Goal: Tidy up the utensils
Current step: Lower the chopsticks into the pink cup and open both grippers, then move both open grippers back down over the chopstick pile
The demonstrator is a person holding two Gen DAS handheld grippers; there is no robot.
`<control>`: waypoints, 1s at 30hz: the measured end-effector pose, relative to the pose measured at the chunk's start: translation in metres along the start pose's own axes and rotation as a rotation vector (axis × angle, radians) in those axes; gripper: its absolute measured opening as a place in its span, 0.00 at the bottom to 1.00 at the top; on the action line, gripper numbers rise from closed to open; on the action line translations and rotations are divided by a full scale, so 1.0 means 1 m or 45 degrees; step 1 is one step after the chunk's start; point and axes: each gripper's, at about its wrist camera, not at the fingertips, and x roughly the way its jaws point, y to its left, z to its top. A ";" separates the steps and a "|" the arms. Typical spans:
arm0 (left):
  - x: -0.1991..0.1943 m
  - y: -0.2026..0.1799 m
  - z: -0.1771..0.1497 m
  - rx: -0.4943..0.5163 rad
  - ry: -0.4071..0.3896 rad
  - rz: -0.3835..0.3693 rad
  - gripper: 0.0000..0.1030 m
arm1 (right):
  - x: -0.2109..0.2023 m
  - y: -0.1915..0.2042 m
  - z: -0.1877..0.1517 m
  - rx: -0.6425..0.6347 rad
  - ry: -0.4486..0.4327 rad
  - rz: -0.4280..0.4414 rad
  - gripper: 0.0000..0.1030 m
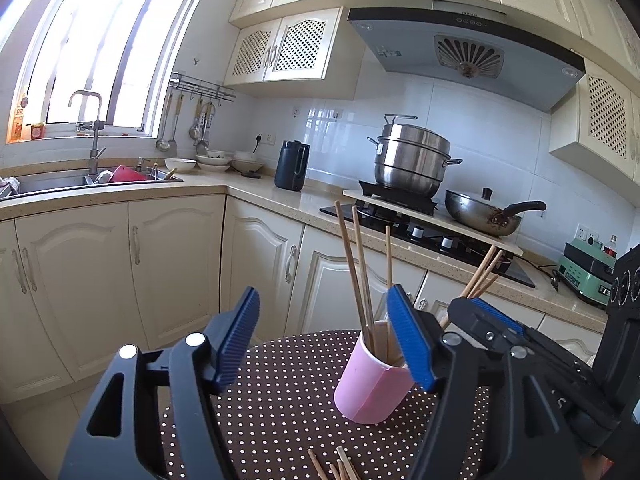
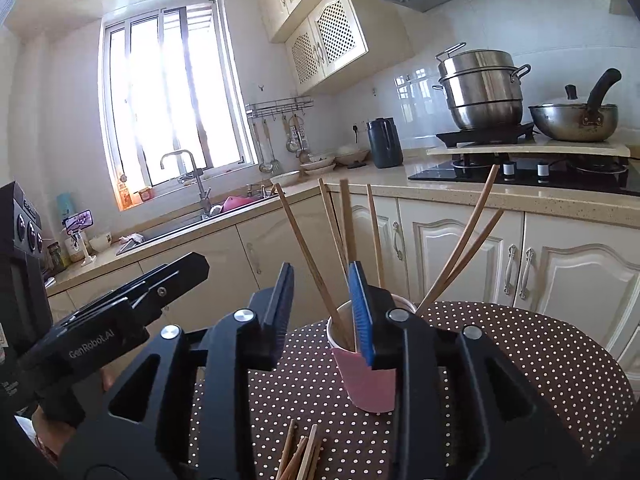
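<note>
A pink cup point(image 1: 370, 388) stands on the brown polka-dot table point(image 1: 280, 392) with several wooden chopsticks point(image 1: 358, 276) upright in it. It also shows in the right wrist view point(image 2: 368, 380), with its chopsticks point(image 2: 316, 268) fanned out. More loose chopsticks point(image 1: 334, 468) lie on the table near me; they also show in the right wrist view point(image 2: 300, 454). My left gripper point(image 1: 324, 344) is open and empty, just in front of the cup. My right gripper point(image 2: 322, 312) is open and empty, close to the cup's left side; it also shows in the left wrist view point(image 1: 484, 312).
Cream cabinets point(image 1: 132, 276) and a stone counter point(image 1: 280, 196) run behind the table. A sink with a tap point(image 1: 94, 136), a dark kettle point(image 1: 291, 165), a steel steamer pot point(image 1: 412, 160) and a wok point(image 1: 484, 212) stand on the counter.
</note>
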 end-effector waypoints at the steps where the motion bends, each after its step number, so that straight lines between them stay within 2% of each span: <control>1: -0.004 0.000 0.002 -0.006 -0.006 -0.004 0.64 | -0.003 0.002 0.001 -0.004 -0.010 -0.001 0.48; 11: -0.050 -0.001 0.016 -0.018 -0.055 -0.025 0.69 | -0.042 0.024 0.016 -0.052 -0.070 -0.001 0.49; 20: -0.084 -0.004 0.016 0.017 -0.072 -0.015 0.70 | -0.073 0.038 0.019 -0.082 -0.082 -0.018 0.52; 25: -0.092 -0.005 0.008 0.045 -0.040 0.003 0.71 | -0.082 0.040 0.012 -0.092 -0.047 -0.024 0.53; 30: -0.089 -0.008 -0.008 0.073 0.063 -0.003 0.71 | -0.085 0.037 -0.002 -0.091 0.020 -0.031 0.53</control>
